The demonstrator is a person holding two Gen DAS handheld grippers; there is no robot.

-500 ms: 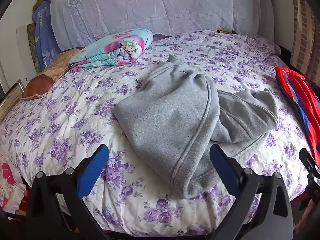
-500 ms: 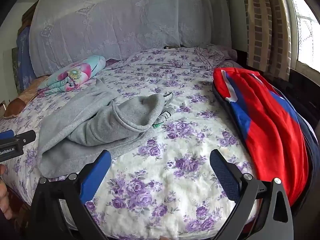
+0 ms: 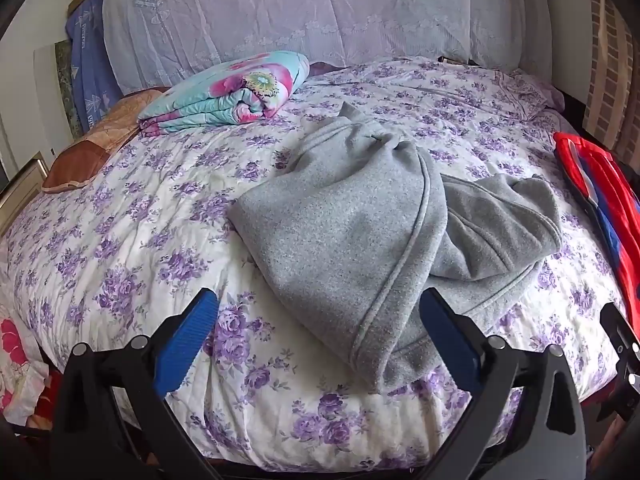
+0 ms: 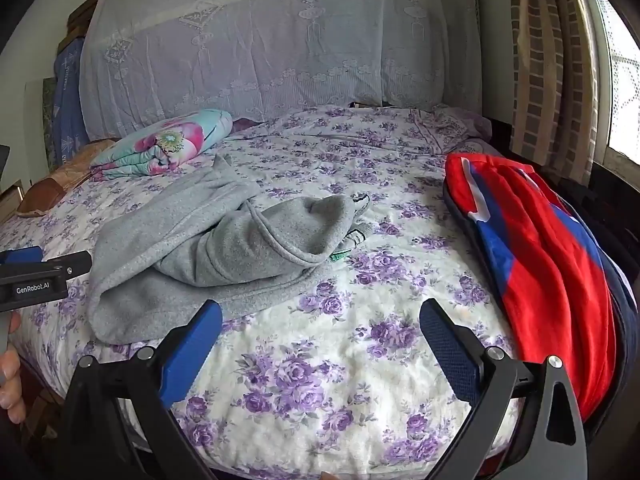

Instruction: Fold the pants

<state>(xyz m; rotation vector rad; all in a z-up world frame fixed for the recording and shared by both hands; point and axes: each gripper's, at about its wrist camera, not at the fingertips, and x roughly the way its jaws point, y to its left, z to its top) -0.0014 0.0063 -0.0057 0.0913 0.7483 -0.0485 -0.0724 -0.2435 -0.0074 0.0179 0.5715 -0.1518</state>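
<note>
Nearest the person, the left gripper has its blue fingers spread wide and holds nothing; it hangs just over the near edge of the bed, with the closest hem of the pants lying between the finger tips in its view. The right gripper is equally wide and empty, poised over bare floral sheet to the right of the pants.

The pants lie in a rumpled heap on the near half of the bed: one grey fleece leg runs toward the near edge, and the other part is doubled over it, so several layers overlap. That is the main hazard. A pinch taken at the near hem would likely catch more than one layer, and lifting would then drag the whole bundle instead of opening it. The fleece looks thick and soft, so a shallow bite could slip off. The sheet beneath is loose and puckered; fingers driven too deep may grab it along with the cloth.

The hem sits close to the mattress edge, so a tug toward the person could slide the garment off the bed.

Further right, a red and blue garment lies along the bed's side; spreading the pants that way may overlap it. Toward the head, a folded floral quilt and a brown pillow limit room on the left.
</note>
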